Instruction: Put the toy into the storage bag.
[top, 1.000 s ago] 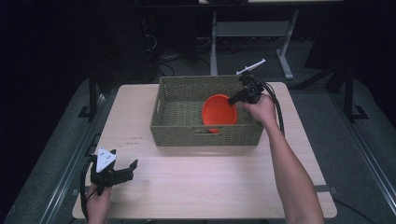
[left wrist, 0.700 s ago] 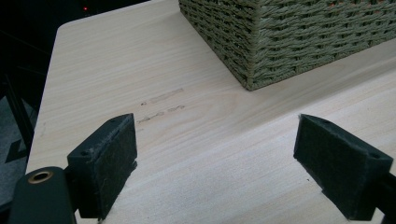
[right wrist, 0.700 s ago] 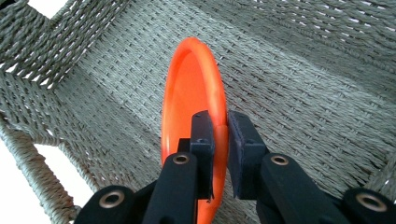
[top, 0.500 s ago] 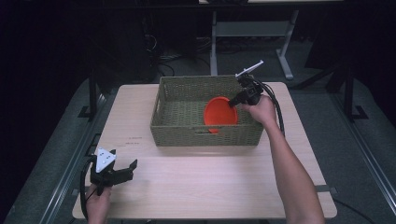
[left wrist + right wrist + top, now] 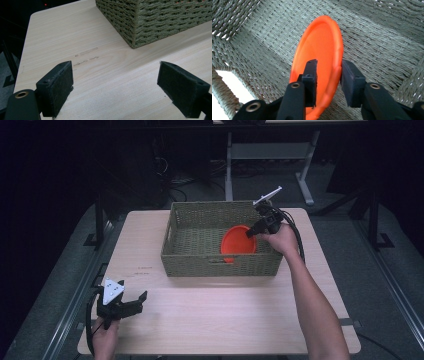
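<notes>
Jaws of right gripper (image 5: 328, 75) clamped across orange plate (image 5: 319, 52) rim inside woven basket (image 5: 200, 220); left gripper (image 5: 116, 82) jaws wide over table (image 5: 100, 62).

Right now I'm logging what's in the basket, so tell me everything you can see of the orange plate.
The orange plate is round, smooth and glossy, plastic by its look, with a shallow raised rim. It stands tilted on edge inside the woven basket, toward its right half. The right gripper pinches its rim, one jaw on the inner face, one on the outer. Whether its lower edge rests on the basket floor cannot be told.
</notes>
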### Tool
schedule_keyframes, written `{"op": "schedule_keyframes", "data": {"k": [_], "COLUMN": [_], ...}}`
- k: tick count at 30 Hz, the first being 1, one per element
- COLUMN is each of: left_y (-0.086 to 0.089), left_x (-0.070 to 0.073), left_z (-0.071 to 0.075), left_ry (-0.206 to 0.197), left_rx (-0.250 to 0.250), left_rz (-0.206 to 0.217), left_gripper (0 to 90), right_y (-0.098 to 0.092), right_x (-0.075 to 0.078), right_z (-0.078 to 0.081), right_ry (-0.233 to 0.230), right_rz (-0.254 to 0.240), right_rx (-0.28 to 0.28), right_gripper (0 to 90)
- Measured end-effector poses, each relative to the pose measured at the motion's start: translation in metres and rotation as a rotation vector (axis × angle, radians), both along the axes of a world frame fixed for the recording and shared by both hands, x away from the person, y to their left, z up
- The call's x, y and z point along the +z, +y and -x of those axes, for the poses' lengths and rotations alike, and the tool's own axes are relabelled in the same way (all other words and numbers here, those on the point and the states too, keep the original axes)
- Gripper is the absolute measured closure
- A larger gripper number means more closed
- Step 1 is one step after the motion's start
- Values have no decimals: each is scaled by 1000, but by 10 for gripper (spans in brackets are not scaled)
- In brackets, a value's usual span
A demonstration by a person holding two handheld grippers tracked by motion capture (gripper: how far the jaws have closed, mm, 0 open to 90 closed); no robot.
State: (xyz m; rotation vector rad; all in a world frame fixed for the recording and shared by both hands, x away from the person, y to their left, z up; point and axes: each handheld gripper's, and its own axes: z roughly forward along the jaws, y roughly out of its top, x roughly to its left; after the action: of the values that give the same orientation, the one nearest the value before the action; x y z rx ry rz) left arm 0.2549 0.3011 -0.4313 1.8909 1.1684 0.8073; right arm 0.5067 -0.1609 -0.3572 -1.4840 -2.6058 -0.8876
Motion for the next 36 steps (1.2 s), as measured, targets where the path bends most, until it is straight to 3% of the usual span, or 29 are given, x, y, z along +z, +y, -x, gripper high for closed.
{"op": "schedule_keyframes", "data": {"k": [8,13,23,30,36], "left_y": [-2,-2,-4,-4,-5], "left_x": [0,0,0,0,0], "left_z": [0,0,1,1,2], "left_ry": [0,-1,-3,-3,-3], "left_rx": [-2,-4,-5,-6,-9], "left_rz": [-2,-4,-4,-5,-9], "left_gripper": [128,128,128,128,128], "right_y": [-13,-20,-22,-16,-15], "right_x": [-2,3,11,20,26], "right_z": [2,5,12,23,32], "right_ry": [1,-1,-7,-22,-33], "right_rz": [-9,-44,-122,-147,-188], "right_rx": [-30,-38,-23,16,43], "right_gripper": [659,653,509,399,369]}}
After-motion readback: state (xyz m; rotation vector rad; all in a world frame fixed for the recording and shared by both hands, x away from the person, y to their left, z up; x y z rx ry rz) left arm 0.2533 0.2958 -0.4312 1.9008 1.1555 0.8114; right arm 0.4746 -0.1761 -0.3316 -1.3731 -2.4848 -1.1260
